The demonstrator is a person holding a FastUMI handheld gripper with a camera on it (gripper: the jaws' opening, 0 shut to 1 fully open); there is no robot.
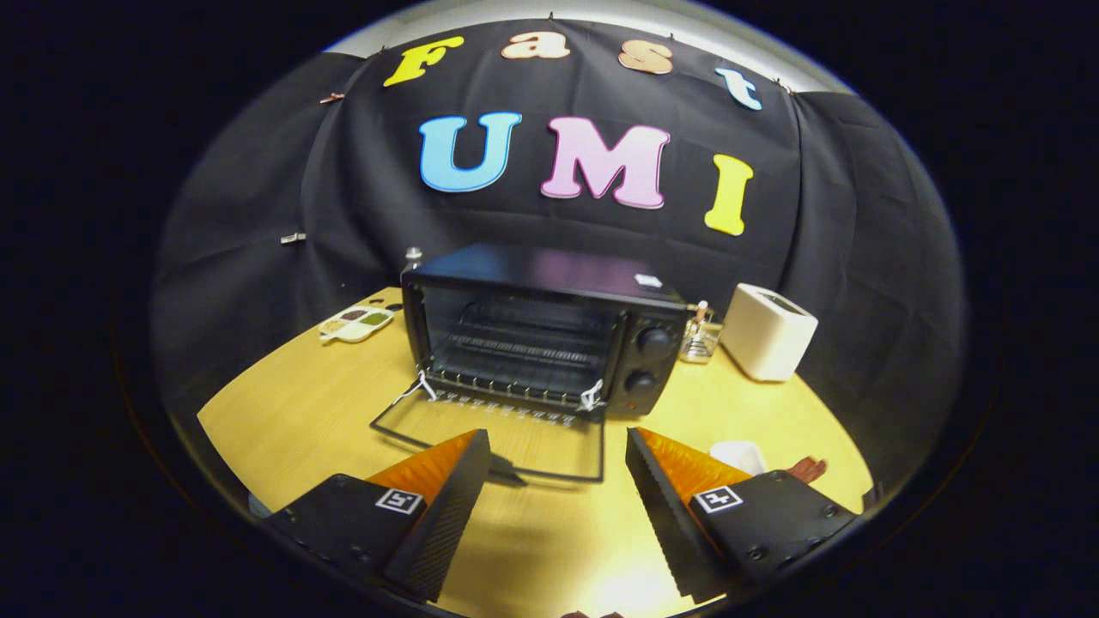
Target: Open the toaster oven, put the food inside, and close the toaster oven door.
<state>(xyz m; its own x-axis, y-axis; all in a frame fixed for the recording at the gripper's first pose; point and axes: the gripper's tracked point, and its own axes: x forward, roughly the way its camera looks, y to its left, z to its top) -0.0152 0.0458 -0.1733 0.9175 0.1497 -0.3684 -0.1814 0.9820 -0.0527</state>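
In the gripper view, your gripper hovers above the pale yellow wooden tabletop with its two fingers spread wide and nothing between them. Bare tabletop fills the gap.

Just ahead of your fingertips lies the black toaster oven's glass door, folded all the way down so that it rests flat over the table. Its thin dark handle bar runs along the front edge, nearest to you, close to the tip of your left finger. The box-shaped black metal toaster oven stands beyond the door, straight in front of you. Its cavity is open, and you can see a wire rack across it. Two round black knobs sit one above the other on the panel at its right side.

To the right of your right finger, near the table's edge, you can see a small white rounded thing and beside it a reddish-brown piece. Both are partly hidden by the finger, so you cannot tell what they are.

Farther back on the right, a cream-coloured boxy toaster stands on the table, with a small clear glass container between it and the oven. On the far left, well apart from the oven, lies a white divided dish with brown and green fillings in its compartments.
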